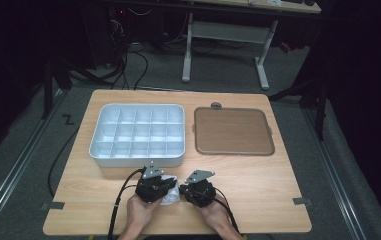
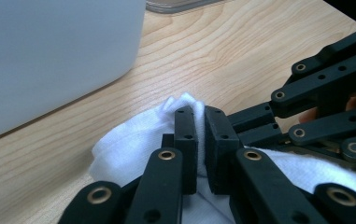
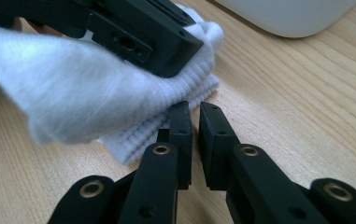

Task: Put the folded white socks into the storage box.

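A white cloth (image 1: pixel 172 195) lies crumpled on the wooden table (image 1: pixel 258 185) near its front edge, between my two grippers. My left gripper (image 1: pixel 165 191) is shut on it: in the left gripper view the jaws (image 2: pixel 200 112) pinch a fold of the cloth (image 2: pixel 129 144). My right gripper (image 1: pixel 183 192) sits just right of it. In the right gripper view its jaws (image 3: pixel 193 106) stand almost together at the edge of the cloth (image 3: pixel 73 93), with nothing seen between them. The left gripper (image 3: pixel 143 32) lifts part of the cloth above the table there.
A white tray (image 1: pixel 95 140) with several empty compartments stands just beyond the grippers, and its wall (image 2: pixel 49 56) is close by. A brown flat tray (image 1: pixel 233 131) lies to its right. A desk frame (image 1: pixel 263 60) and cables (image 1: pixel 128 60) are on the floor behind.
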